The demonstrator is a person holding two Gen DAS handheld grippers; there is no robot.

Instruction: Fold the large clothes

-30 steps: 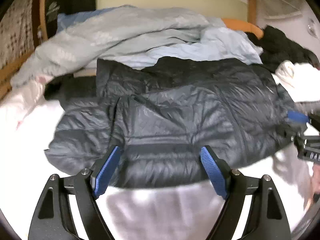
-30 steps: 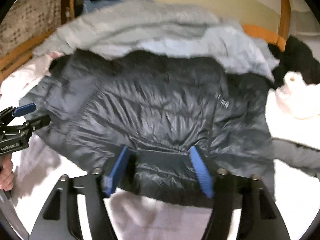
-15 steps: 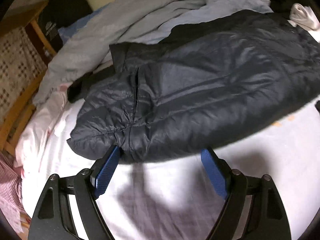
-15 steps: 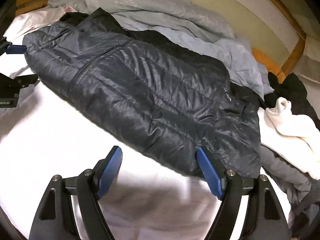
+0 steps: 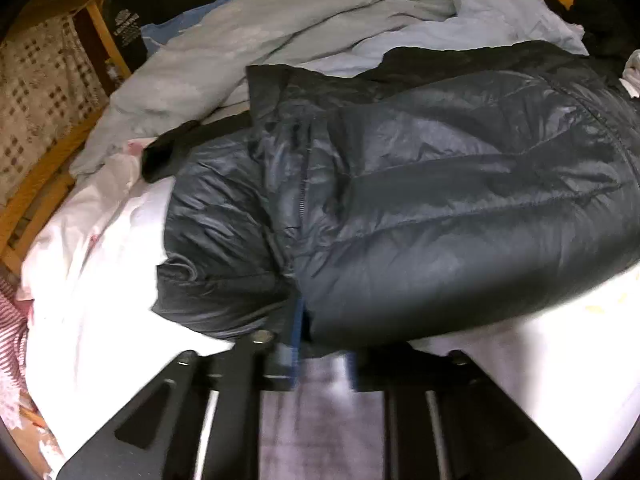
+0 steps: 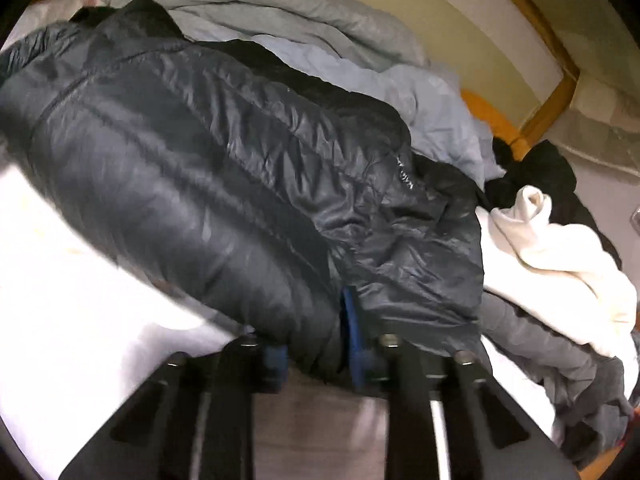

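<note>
Left gripper (image 5: 316, 344): jaws narrow, pinched on the near hem of the dark quilted down jacket (image 5: 420, 200), at its zipper edge. Jacket lies spread across the white bed sheet (image 5: 92, 280), its far side over a pale blue duvet (image 5: 320, 16). Right gripper (image 6: 320, 340): jaws narrow, clamped on the jacket hem (image 6: 312, 344) at its other end. Cream garment (image 6: 560, 248) just beside the jacket's right edge, atop a grey garment (image 6: 540, 344). Wooden bed frame (image 6: 552, 92) behind.
</note>
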